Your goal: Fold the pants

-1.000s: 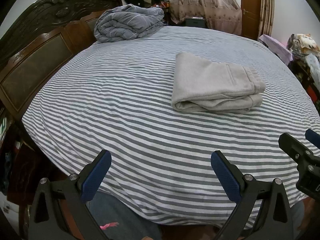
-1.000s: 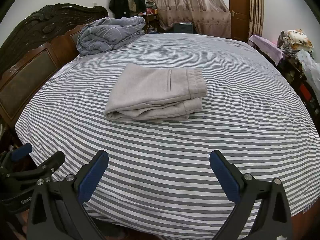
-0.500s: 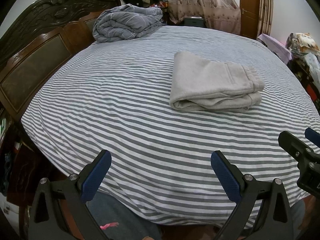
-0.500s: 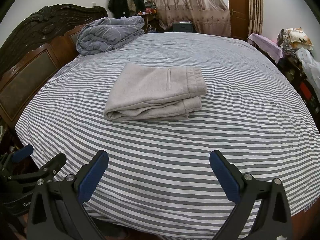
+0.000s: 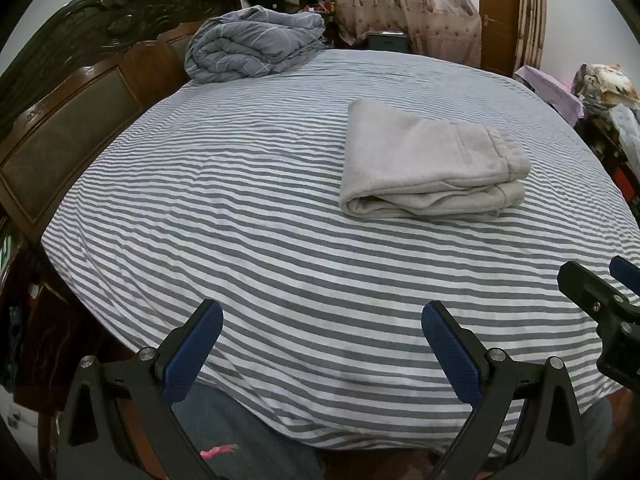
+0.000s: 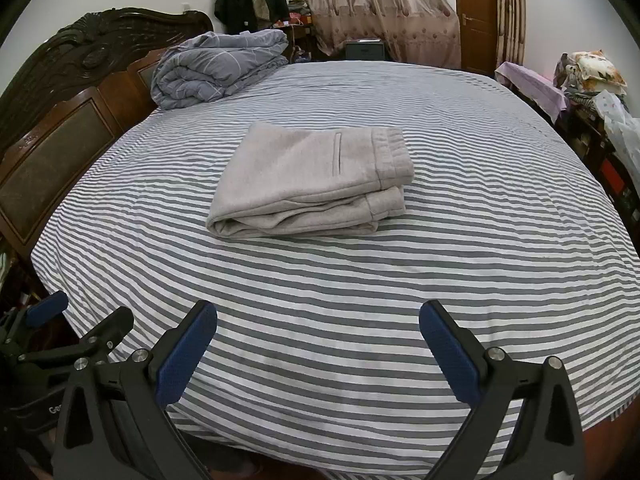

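The light grey pants (image 5: 428,164) lie folded in a compact rectangular stack on the striped bed sheet (image 5: 240,208), waistband to the right. They also show in the right wrist view (image 6: 316,184), near the bed's middle. My left gripper (image 5: 322,346) is open and empty, held back over the near edge of the bed, well short of the pants. My right gripper (image 6: 318,344) is open and empty, also over the near edge. Each gripper shows at the side of the other's view: the right gripper (image 5: 600,300), the left gripper (image 6: 76,328).
A folded grey-blue quilt (image 5: 252,52) lies at the far left corner by the dark wooden headboard (image 5: 72,136). Curtains (image 6: 372,8) and a door (image 6: 476,12) stand behind the bed. Cluttered furniture with bedding (image 6: 588,88) lines the right side.
Both grippers have drifted slightly back and sideways; the pants sit a little differently in view. The pants themselves have not moved, and both grippers stay open.
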`<action>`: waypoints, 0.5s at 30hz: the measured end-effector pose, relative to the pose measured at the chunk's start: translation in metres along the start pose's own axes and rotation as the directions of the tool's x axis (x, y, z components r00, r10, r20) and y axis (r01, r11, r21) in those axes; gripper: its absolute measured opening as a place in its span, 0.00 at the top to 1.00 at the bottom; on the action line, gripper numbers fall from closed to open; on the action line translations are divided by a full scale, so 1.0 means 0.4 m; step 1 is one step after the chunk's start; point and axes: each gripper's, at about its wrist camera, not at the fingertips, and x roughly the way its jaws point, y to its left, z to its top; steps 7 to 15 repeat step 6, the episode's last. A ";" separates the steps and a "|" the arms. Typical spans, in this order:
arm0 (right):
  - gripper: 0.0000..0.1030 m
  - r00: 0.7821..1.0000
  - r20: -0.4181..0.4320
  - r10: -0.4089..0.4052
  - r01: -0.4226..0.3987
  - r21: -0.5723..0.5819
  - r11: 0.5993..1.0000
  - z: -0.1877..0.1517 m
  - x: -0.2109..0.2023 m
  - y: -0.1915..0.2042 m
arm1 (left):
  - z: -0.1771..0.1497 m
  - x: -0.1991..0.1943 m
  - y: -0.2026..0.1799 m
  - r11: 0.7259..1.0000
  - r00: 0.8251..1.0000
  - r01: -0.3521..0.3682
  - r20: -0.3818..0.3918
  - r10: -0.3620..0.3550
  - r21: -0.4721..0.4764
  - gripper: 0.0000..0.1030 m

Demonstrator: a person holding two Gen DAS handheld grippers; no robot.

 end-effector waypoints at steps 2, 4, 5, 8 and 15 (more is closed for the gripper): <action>0.03 1.000 -0.001 0.000 0.000 0.002 1.000 -0.001 0.003 0.000 | -0.001 -0.001 -0.004 1.000 1.000 0.003 0.004 -0.003 0.001 0.04; 0.03 1.000 -0.001 0.000 0.000 0.001 1.000 0.000 0.003 -0.001 | -0.001 0.000 -0.006 1.000 1.000 0.007 0.005 -0.007 0.005 0.04; 0.03 1.000 -0.001 -0.001 0.001 0.000 1.000 0.001 0.001 -0.001 | 0.000 0.000 -0.007 1.000 1.000 0.010 0.005 -0.010 0.009 0.04; 0.03 1.000 -0.002 -0.001 0.001 0.001 1.000 0.000 0.002 0.000 | 0.000 0.000 -0.011 1.000 1.000 0.006 0.005 -0.006 0.012 0.04; 0.03 1.000 -0.002 -0.001 0.001 0.001 1.000 0.000 0.002 0.000 | 0.000 0.000 -0.011 1.000 1.000 0.006 0.005 -0.006 0.012 0.04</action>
